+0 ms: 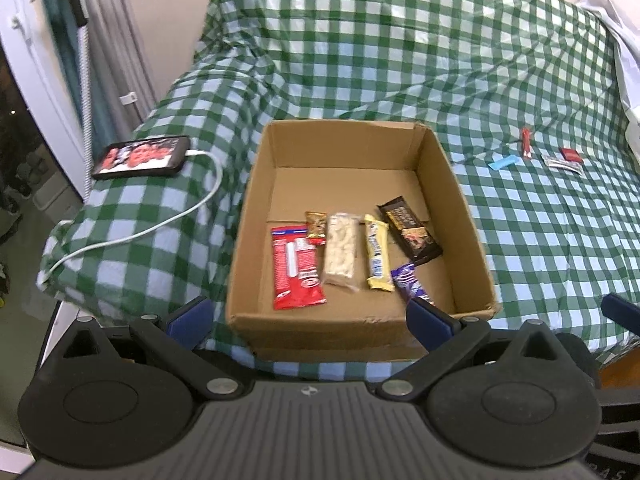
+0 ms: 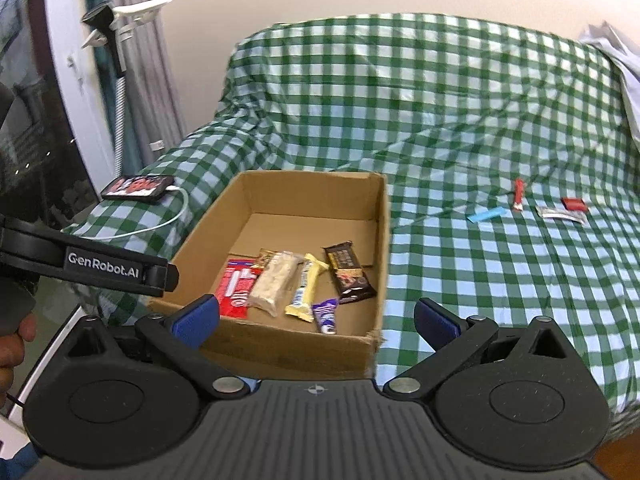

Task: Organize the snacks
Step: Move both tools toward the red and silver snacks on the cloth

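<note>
The left gripper (image 1: 308, 320) hangs low before the near wall of the cardboard box (image 1: 440, 168), its blue fingers (image 1: 188, 316) spread wide and holding nothing. The right gripper (image 2: 316, 322) is just to its right, over the box's near right corner, jaws likewise wide apart and empty. A hand (image 2: 12, 344) shows at the far left edge of the right view.

Six snacks lie side by side on the box floor: a red packet (image 1: 296, 268), a small brown packet (image 1: 316, 227), a pale bar (image 1: 340, 254), a yellow bar (image 1: 378, 256), a purple bar (image 1: 408, 282), a dark chocolate bar (image 1: 410, 236). Four more sit on the checked cloth (image 1: 400, 60), well right of the box: a blue strip (image 1: 502, 163), a red stick (image 1: 526, 142), a silver sachet (image 1: 564, 165), a red square (image 1: 570, 155)
</note>
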The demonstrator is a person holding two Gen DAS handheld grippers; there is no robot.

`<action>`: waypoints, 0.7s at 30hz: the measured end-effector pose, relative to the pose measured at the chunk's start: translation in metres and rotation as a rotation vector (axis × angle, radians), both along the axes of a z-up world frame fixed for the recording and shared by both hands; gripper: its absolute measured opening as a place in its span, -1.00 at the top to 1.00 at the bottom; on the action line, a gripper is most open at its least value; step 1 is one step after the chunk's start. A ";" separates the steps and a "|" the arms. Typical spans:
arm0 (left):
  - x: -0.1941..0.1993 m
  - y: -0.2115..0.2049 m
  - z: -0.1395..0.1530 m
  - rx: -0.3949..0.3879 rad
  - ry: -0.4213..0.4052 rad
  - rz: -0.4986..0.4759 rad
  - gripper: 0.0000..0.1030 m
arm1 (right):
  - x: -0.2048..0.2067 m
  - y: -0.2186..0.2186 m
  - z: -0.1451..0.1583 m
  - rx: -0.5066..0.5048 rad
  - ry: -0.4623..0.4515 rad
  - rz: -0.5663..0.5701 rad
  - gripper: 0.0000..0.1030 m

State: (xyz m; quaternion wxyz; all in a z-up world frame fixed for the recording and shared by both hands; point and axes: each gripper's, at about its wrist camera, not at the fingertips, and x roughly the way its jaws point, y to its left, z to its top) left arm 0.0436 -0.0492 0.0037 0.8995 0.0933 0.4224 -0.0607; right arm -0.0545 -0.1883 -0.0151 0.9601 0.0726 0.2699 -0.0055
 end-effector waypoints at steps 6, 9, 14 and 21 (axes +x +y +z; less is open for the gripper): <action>0.031 -0.048 0.003 0.009 0.028 -0.058 -0.99 | 0.003 -0.049 -0.014 0.063 0.022 -0.110 -0.99; 0.051 -0.081 0.005 0.004 0.033 -0.099 -0.99 | 0.003 -0.081 -0.023 0.087 0.029 -0.188 -0.99; 0.093 -0.141 0.004 -0.011 0.070 -0.169 -0.99 | 0.012 -0.142 -0.031 0.111 0.041 -0.326 -0.99; 0.172 -0.240 -0.017 -0.011 0.084 -0.251 -0.99 | 0.048 -0.245 -0.040 0.096 0.038 -0.493 -0.99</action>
